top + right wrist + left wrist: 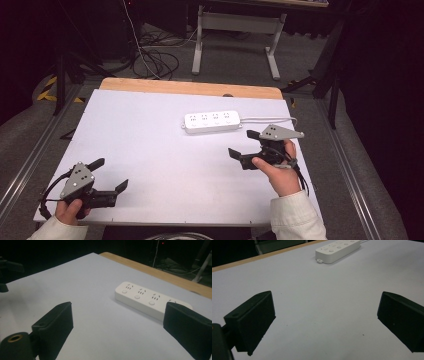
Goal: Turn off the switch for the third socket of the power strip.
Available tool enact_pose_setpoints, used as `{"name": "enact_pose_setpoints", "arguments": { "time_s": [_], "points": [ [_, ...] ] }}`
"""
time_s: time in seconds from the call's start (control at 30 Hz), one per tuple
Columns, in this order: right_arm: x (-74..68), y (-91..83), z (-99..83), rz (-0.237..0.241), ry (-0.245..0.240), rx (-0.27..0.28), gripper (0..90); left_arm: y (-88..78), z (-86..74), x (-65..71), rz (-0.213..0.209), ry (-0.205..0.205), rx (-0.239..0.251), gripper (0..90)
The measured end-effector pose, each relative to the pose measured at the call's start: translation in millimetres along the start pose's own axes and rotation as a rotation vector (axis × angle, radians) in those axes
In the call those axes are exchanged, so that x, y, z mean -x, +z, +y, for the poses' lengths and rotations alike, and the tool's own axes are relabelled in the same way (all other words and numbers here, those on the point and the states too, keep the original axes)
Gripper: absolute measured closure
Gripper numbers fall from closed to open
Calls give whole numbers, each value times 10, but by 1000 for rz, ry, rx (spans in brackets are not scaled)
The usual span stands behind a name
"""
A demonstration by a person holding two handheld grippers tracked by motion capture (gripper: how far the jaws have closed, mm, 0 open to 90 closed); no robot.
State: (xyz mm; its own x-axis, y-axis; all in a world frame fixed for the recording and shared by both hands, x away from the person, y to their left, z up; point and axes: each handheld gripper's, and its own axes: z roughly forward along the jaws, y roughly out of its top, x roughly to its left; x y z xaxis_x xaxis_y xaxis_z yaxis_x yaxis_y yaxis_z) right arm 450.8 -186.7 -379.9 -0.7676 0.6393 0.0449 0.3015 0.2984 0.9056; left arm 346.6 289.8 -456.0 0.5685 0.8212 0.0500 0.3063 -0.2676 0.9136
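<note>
High view: the power strip (212,121) lies flat at the far middle of the white table (150,150), sockets up and nothing plugged in, its cord running off right — a placement that leaves it reachable by either hand. The right gripper (245,143) hovers near it, jaws apart, nothing between them. The left gripper (110,173) rests at the near left corner, jaws apart, empty.

Left gripper view: strip (338,249) well ahead, out of reach.

Right gripper view: strip (147,300) just beyond the spread jaws — probably the intended target. No containers present.
</note>
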Motion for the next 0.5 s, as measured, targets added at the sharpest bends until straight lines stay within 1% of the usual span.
{"name": "enact_pose_setpoints", "arguments": {
  "time_s": [0.07, 0.1, 0.23, 0.27, 0.3, 0.5],
  "points": [
    [-15, -45, -56, 9, 10, 8, 91, -6, 3, -3, 0, 9, -2, 18],
    [-21, -67, -84, 12, 11, 13, 91, -4, 3, 4, -6, 2, 0, 18],
    [-32, -147, -229, 20, -1, 40, 91, -16, 12, -2, -16, 12, -6, 18],
    [-30, -163, -275, 21, 1, 45, 91, -20, 13, -4, -21, 9, -5, 18],
    [-25, -178, -324, 21, -1, 46, 91, -22, 14, -2, -30, -3, -2, 18],
    [-2, -258, -601, -33, -7, 29, 94, -34, 18, -11, -34, 6, -9, 18]
  ]
}}
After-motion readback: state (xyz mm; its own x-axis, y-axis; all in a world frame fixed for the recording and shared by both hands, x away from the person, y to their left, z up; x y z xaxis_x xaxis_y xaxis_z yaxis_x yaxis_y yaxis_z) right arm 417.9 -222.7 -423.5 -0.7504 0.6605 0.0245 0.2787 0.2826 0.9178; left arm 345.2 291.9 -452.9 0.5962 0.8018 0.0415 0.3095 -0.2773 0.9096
